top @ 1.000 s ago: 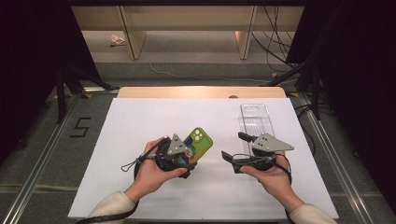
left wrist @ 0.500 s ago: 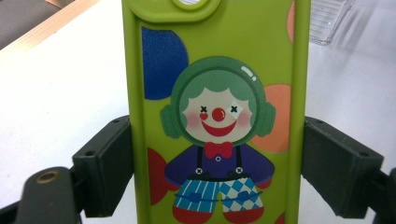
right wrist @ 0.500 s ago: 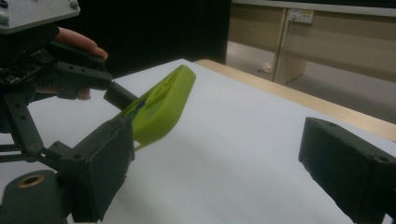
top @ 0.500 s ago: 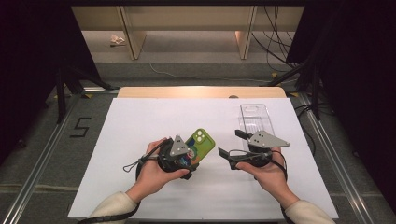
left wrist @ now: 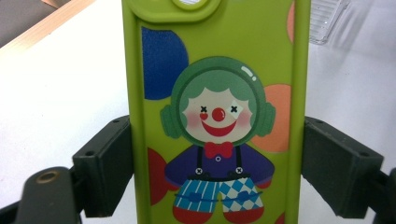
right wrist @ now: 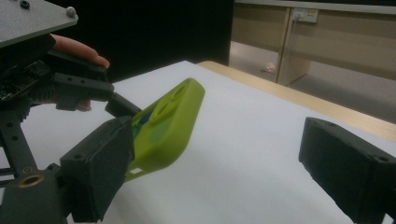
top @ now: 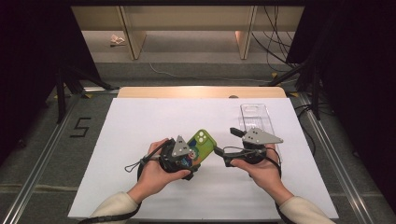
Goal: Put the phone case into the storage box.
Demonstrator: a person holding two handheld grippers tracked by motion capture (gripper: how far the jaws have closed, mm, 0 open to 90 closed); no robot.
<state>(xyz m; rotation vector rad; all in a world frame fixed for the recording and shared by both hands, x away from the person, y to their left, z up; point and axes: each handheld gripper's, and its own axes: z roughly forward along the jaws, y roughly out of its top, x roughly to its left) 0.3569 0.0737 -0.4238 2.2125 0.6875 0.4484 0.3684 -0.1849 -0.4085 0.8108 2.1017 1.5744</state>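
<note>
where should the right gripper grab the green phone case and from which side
The left gripper already clamps the green phone case across its long edges near the bottom. Probably best: bring the open right gripper from its own side onto the free camera end, pads across the two narrow long edges.

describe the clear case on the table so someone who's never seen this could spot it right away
Start at the white table and look to its far right part, just beyond the right claw. There lies the clear case, a see-through plastic phone shell lying flat. It is colourless and held by nothing, whereas the green phone case with the clown picture is clamped in the left claw.
</note>
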